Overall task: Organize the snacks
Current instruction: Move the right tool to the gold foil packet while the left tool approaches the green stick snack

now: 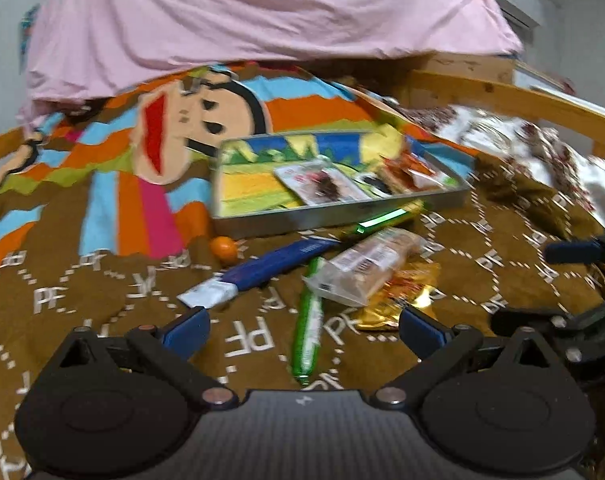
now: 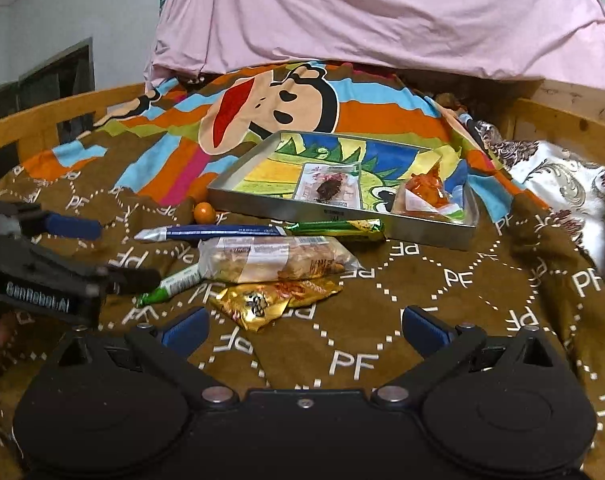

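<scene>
Brown PF-print blanket (image 2: 442,280) covers the bed, snacks scattered on it. Metal tray (image 2: 334,216) holds two packets: a clear one with dark contents (image 2: 330,188) and an orange one (image 2: 426,192). In front of the tray: blue stick pack (image 2: 222,233), green bar (image 2: 338,227), small orange fruit (image 2: 204,213), clear bread pack (image 2: 274,260) lying on a gold packet (image 2: 270,300), green tube (image 2: 174,284). Left gripper (image 1: 302,324) spread wide, empty, above the green tube. Right gripper (image 2: 304,324) likewise wide, holding nothing, near the gold packet.

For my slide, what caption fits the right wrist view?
Open right gripper faces loose snacks before a metal tray holding two packets on a bedspread.
</scene>
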{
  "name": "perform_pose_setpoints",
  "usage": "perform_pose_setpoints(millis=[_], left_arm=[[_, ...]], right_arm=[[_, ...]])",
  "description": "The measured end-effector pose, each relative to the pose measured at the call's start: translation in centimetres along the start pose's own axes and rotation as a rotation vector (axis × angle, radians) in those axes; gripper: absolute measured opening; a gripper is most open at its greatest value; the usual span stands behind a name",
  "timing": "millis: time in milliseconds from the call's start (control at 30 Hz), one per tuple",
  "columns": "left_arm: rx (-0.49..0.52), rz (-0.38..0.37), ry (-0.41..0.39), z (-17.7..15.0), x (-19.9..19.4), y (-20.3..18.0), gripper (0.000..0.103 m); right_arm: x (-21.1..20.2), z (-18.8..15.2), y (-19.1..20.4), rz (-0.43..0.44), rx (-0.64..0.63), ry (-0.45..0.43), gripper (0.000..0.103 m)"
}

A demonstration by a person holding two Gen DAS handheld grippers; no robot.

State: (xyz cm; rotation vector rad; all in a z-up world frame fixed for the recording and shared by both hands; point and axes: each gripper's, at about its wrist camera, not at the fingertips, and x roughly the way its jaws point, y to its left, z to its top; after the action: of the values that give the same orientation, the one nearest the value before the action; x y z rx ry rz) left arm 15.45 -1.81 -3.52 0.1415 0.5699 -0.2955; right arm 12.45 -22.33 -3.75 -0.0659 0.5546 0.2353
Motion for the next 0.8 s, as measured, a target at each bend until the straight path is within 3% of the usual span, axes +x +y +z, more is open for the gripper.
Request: perform_pose_setpoints(millis=[267, 433, 533, 800], left_arm=[[0.04, -0.077, 0.016, 0.2, 1.4, -0.3, 0.103], [0.008, -0.212, 0.057, 0.5, 2.7, -0.2, 0.103], [0.015, -0.211, 0.094, 0.3, 3.8, -0.4, 0.103], [-0.035, -0.251, 0.18, 0.5, 5.8, -0.3, 0.102]], right_arm=[[1.7, 0.6, -1.8, 0.019, 0.046, 0.031, 0.102], [3.1, 1.0, -2.9, 0.072, 0.085, 0.069, 0.102], [3.7, 0.9, -3.8, 0.102, 0.132, 0.092, 0.102], [5.8, 1.3, -5.7, 0.29, 0.296, 0.161, 0.101]])
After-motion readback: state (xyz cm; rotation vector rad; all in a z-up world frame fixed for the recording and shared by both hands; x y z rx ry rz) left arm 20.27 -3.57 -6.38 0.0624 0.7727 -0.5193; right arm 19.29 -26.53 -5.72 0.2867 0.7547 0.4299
